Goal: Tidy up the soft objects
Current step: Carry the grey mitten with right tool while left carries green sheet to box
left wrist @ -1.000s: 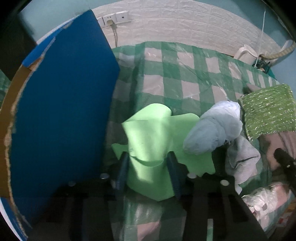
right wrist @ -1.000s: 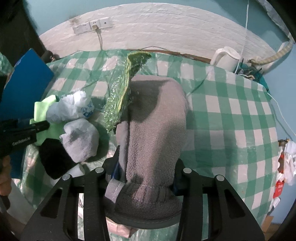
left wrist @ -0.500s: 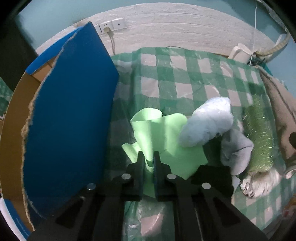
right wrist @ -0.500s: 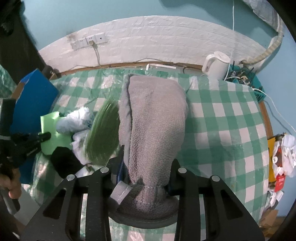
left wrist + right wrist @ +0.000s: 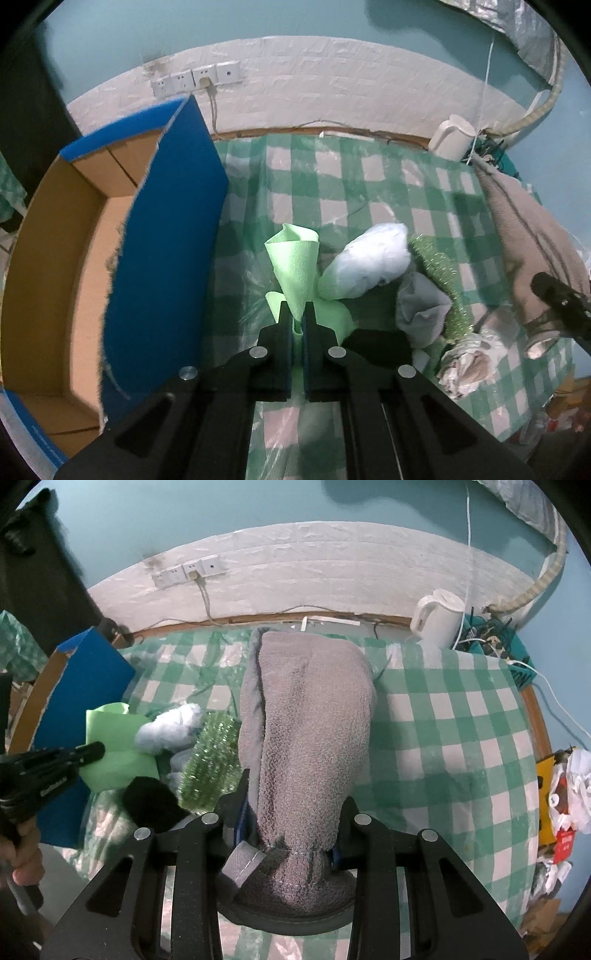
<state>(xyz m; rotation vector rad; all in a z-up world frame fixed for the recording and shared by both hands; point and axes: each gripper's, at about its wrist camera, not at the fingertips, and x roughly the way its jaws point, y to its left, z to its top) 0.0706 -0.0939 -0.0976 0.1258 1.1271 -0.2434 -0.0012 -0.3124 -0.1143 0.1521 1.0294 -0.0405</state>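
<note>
My left gripper (image 5: pixel 298 314) is shut on a light green cloth (image 5: pixel 297 266) and holds it lifted above the checked table, right of the open cardboard box (image 5: pixel 74 258) with blue flaps. My right gripper (image 5: pixel 291 797) is shut on a grey fleece slipper (image 5: pixel 310 716) held up over the table; the slipper also shows at the right in the left wrist view (image 5: pixel 524 236). A pale blue bundle (image 5: pixel 369 266), a grey sock (image 5: pixel 421 314), a green tinsel pad (image 5: pixel 439 273) and a black soft item (image 5: pixel 151 805) lie together on the table.
A crumpled plastic bag (image 5: pixel 465 358) lies near the pile. A white kettle (image 5: pixel 437 616) and cables stand at the back right by the wall. The green checked tablecloth (image 5: pixel 443 731) covers the table. Clutter sits off the right edge (image 5: pixel 565 790).
The left gripper shut on the green cloth and lifted it, pulling back and up. The right gripper rose with the slipper; the tinsel pad fell back onto the pile.
</note>
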